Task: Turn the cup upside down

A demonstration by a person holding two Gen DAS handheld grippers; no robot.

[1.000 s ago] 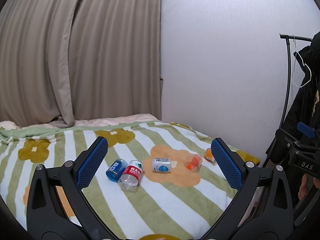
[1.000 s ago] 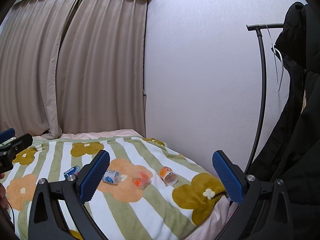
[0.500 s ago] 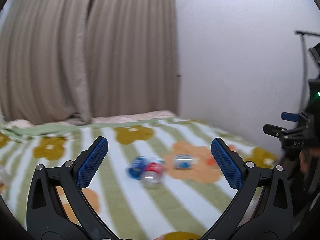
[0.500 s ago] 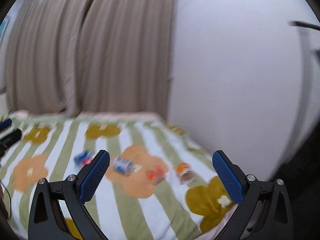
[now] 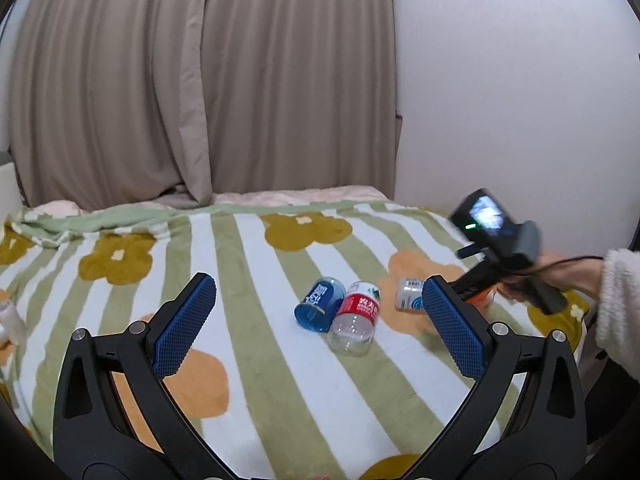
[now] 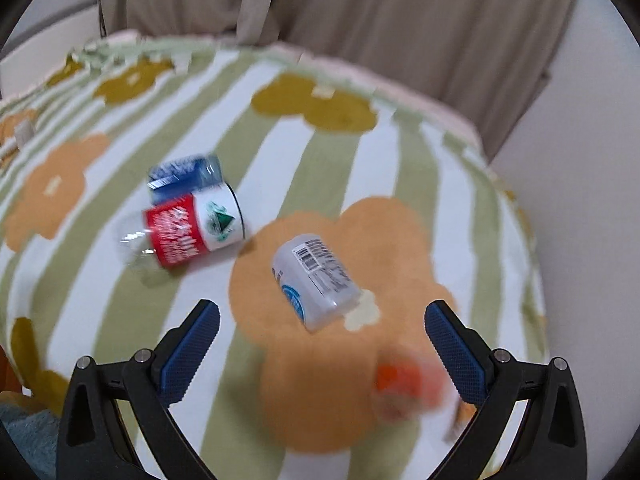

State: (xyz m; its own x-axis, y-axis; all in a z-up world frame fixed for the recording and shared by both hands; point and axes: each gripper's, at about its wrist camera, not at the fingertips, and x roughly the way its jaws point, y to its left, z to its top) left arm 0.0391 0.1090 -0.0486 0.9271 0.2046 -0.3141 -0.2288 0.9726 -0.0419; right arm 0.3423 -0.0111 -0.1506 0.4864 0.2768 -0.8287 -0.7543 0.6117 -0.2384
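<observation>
Four cut-bottle cups are shown lying on their sides on a bed covered by a striped, flowered blanket (image 5: 280, 392). In the right wrist view, the right claw (image 6: 322, 344) is held with its jaws wide apart and empty, low over the blanket. The orange cup (image 6: 404, 388), blurred, is seen between the fingers, close to the right-hand finger; whether it is touched cannot be told. The white cup (image 6: 316, 284) is placed just beyond the fingertips, on an orange flower. The red-labelled cup (image 6: 188, 232) and the blue cup (image 6: 184, 176), touching each other, are set farther off to the left. In the left wrist view, the left claw (image 5: 320, 324) is likewise spread apart and empty, raised well short of the cups.
</observation>
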